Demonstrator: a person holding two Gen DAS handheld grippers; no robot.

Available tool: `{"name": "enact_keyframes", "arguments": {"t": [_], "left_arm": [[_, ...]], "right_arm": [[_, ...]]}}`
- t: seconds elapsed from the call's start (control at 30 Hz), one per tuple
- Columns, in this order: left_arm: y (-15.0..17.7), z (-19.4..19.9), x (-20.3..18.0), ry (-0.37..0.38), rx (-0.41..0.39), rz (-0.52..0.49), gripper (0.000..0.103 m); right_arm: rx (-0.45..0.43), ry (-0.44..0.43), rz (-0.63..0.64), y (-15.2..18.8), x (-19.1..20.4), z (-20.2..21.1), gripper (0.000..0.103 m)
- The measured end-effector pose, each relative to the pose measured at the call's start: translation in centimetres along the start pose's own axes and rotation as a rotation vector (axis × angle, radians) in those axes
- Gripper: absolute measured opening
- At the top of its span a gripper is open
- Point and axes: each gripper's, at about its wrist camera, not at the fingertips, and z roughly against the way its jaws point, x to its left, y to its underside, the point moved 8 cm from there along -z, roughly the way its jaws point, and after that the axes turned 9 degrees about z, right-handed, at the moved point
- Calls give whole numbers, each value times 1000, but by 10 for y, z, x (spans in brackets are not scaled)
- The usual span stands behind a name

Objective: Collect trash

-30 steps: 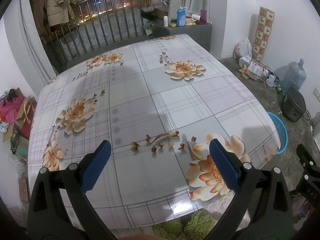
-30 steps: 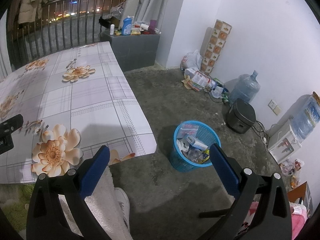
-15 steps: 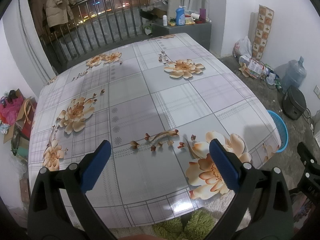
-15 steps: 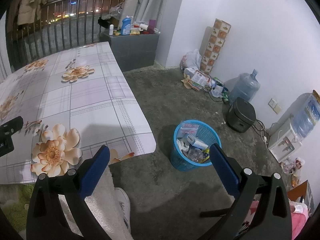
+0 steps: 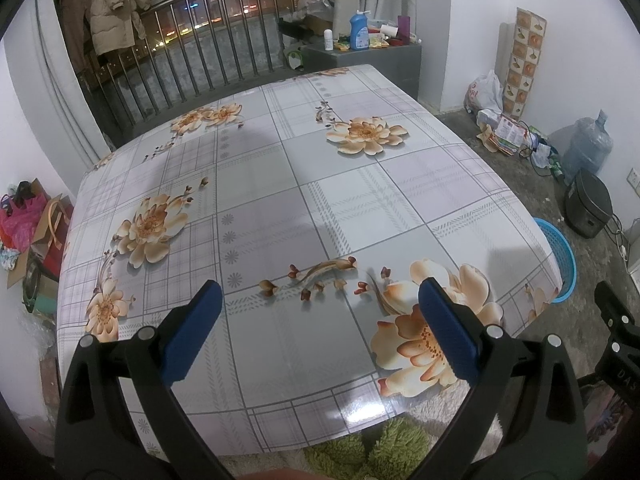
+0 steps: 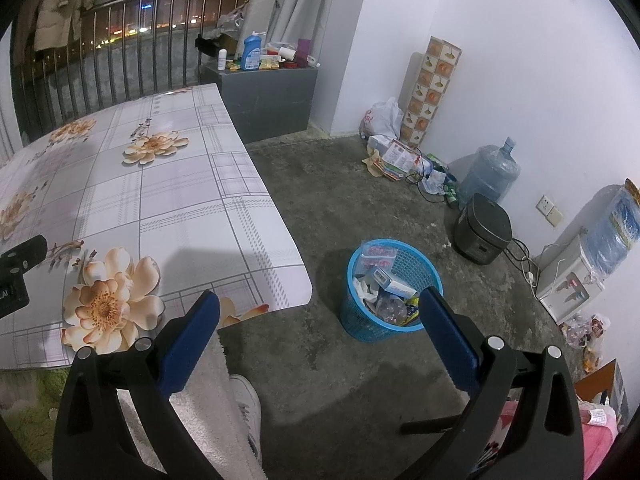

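The left gripper (image 5: 318, 328) hangs wide open and empty over the flowered table (image 5: 280, 200), and the right gripper (image 6: 320, 328) hangs wide open and empty over the floor (image 6: 340, 208), where the blue basket (image 6: 362, 326) stands upright beside the table, mouth up, with trash (image 6: 390, 282) piled inside.

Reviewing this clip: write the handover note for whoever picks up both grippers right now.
Left gripper: open, empty, over the flowered table.
Right gripper: open, empty, over the floor, facing the blue basket.
Basket stands on the concrete by the table's corner, already holding wrappers and packets.
Done: no trash visible on the table.
Left: loose litter by the wall near the water jug, if that counts.
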Motion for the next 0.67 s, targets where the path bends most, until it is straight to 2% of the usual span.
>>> {"name": "enact_keyframes", "arguments": {"t": [0.67], "left_arm": [[-1,-1,0,-1,2,-2,94]], "right_arm": [[-2,0,-2,1,5,-1,97]]}}
